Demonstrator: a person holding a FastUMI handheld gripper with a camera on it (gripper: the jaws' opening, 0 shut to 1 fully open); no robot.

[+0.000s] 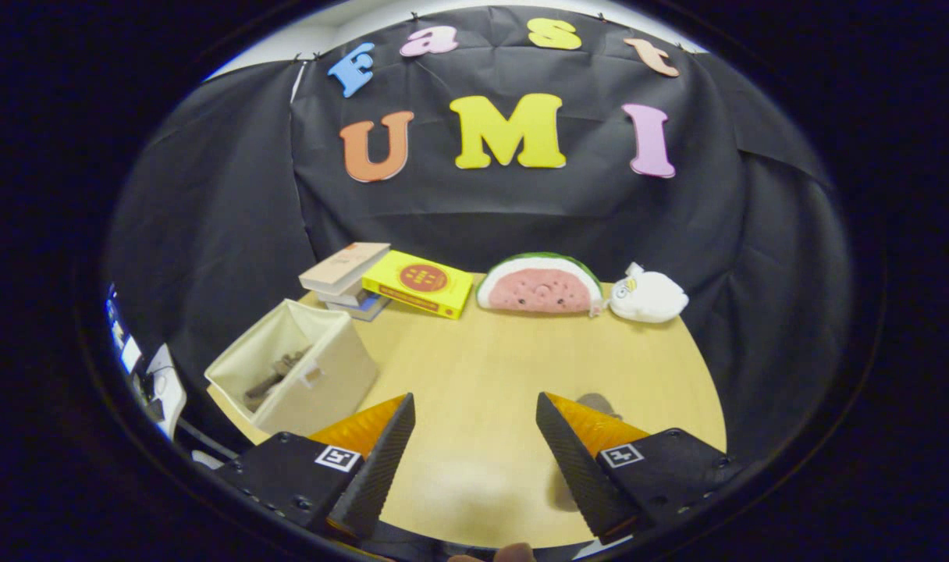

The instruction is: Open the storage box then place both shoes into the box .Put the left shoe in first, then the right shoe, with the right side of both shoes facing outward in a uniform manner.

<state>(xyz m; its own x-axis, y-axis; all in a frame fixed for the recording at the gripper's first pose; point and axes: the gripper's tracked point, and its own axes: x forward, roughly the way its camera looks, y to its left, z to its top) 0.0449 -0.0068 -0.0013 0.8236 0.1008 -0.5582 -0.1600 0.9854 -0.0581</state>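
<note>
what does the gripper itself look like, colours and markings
The gripper has two wedge-shaped fingers with black ribbed inner faces and orange outer sides. Each is mounted on a black block with small screws and a square black-and-white tag. The fingers are spread apart over the pale wooden table.

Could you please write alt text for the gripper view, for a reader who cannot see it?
The open gripper hovers over a bare wooden table, holding nothing. A beige storage box sits beside its left finger; books, a watermelon plush and a white plush line the far edge.
</note>
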